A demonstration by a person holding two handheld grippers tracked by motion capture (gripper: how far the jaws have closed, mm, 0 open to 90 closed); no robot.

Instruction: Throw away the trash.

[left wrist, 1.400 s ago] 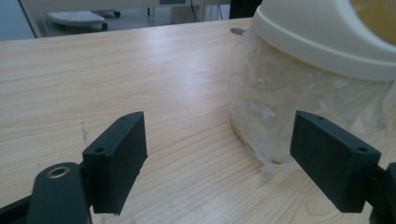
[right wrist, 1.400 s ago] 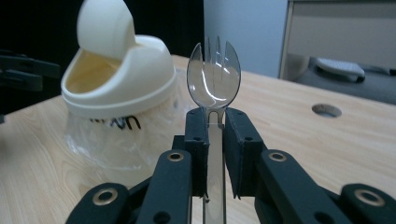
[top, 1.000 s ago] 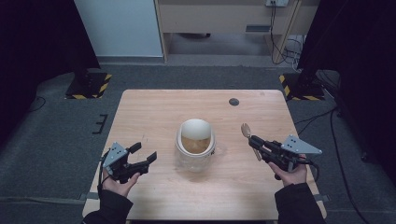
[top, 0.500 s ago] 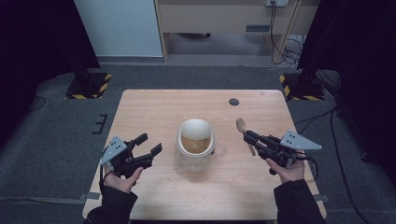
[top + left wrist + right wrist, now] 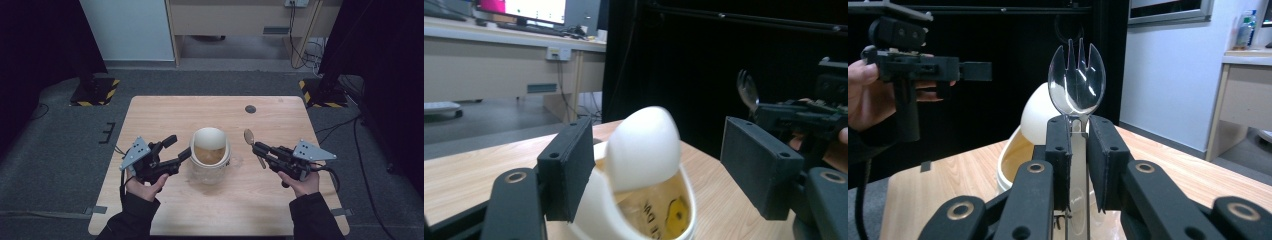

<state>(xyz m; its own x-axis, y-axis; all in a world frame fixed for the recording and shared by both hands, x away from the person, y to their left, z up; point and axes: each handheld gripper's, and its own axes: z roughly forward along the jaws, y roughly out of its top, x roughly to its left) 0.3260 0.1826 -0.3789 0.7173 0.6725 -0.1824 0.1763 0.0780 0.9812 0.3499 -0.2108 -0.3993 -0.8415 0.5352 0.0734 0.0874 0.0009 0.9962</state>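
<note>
Mid-bench, slightly toward the near edge, sits a cream tub (image 5: 210,157) with a hinged lid (image 5: 644,147) flipped up at its far side. Interior is open to view: amber-tan contents, and the left gripper view shows what looks like a printed packet or liner with dark lettering and a yellow mark (image 5: 676,216) inside. Can't tell if it's liquid or just a wrapper.

Left gripper (image 5: 176,149) is off the tub's left side, jaws pointing at it. Jaws stand wide, and have just been closing a little. The tub and raised lid sit in the gap as seen along the jaws, but the pads (image 5: 569,170) aren't pressing on anything; from above the tips are just beside the tub wall, contact unclear.

Right gripper (image 5: 261,149) is right of the tub, well clear of the right edge, jaws clamped fully on the handle of a clear plastic spork (image 5: 1076,85). Spork bowl and tines stick out past the jaw tips, pointing toward the far edge in the high view (image 5: 249,136), near the tub but apart from it.

Small dark round spot (image 5: 250,109) on the bench near the far edge, right of centre.
</note>
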